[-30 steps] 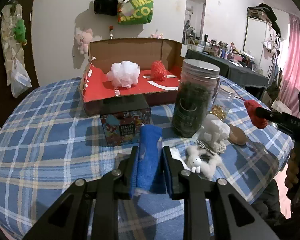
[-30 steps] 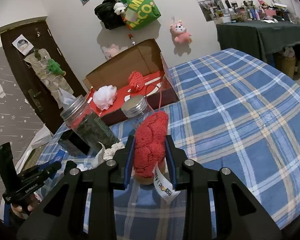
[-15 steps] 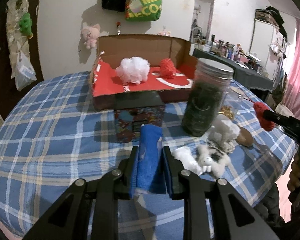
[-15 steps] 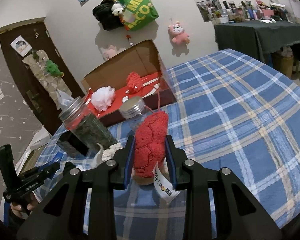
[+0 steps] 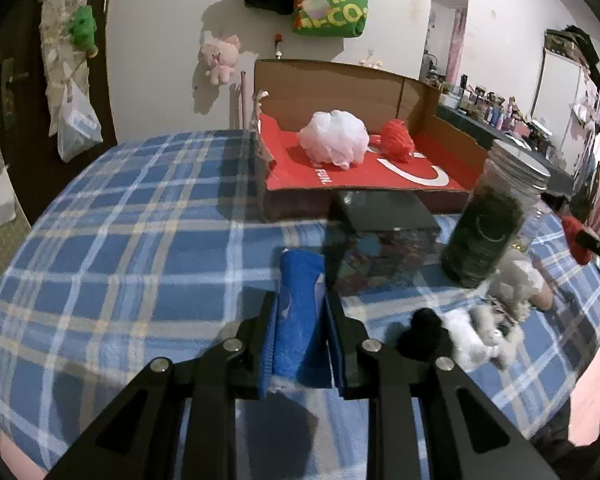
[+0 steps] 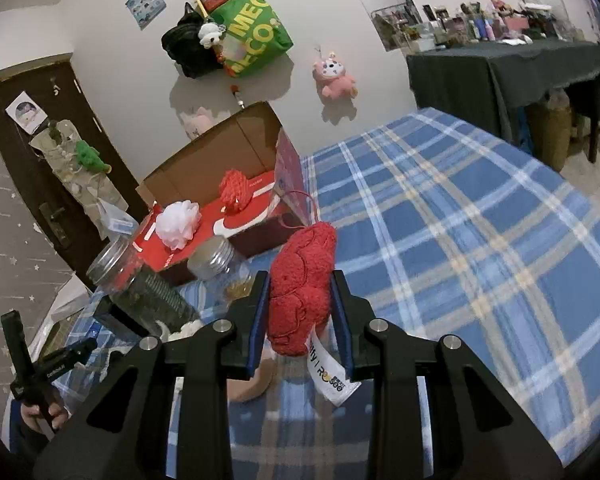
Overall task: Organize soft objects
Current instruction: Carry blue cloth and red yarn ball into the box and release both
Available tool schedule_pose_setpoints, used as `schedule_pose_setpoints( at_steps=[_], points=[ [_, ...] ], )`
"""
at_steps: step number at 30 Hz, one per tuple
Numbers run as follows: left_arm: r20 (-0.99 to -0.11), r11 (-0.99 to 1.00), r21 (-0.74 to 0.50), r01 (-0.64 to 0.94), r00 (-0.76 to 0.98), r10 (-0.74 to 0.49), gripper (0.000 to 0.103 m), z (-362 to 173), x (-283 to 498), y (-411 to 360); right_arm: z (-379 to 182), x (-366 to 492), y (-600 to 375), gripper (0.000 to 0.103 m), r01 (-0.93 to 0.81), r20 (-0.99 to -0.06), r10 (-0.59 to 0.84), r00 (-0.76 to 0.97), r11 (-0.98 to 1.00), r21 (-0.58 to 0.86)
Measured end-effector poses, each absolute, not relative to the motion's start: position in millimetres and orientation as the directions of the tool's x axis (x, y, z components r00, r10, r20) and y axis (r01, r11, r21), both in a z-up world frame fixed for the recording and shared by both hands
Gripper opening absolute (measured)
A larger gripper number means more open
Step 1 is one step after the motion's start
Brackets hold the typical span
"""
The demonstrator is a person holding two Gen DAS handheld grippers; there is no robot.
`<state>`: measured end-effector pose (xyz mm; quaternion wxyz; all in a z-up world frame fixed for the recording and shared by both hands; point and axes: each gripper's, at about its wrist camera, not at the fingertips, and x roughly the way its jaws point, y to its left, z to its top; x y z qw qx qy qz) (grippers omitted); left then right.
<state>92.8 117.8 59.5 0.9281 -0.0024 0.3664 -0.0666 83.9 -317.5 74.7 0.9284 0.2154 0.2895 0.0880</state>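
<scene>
A green tote bag (image 6: 252,36) hanging on the wall far ahead of the fingers reads "MEC" over "ECO", and the white tag (image 6: 330,376) dangling below the red plush toy (image 6: 302,284) between the right fingers shows partial letters "ifty | R" and "300".

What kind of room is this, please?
Probably a bedroom at home: a bed with a blue plaid blanket, a pink plush toy on the wall, a table of cosmetics.
</scene>
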Motion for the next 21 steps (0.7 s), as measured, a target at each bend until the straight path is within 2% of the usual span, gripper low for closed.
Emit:
schedule_pose_setpoints(
  at_steps=[6,14,21],
  points=[
    [-0.673,0.981,-0.042,0.189,0.721,-0.167,0.025,59.9,112.0,129.5,83.7,107.1,-320.5,0.028,-0.129,-0.478,0.337,0.811,0.900,0.416],
    [-0.656,0.952,0.027,0.306,0.724,-0.214,0.025,70.2,135.4,132.4,93.6,143.1,-312.6,0.028,-0.259,-0.499,0.392,0.773,0.913,0.317],
    [-0.650,0.925,0.035,0.378,0.712,-0.266,0.025,78.9,151.5,133.2,96.2,163.4,-310.6,0.028,-0.351,-0.488,0.462,0.741,0.885,0.304]
  ],
)
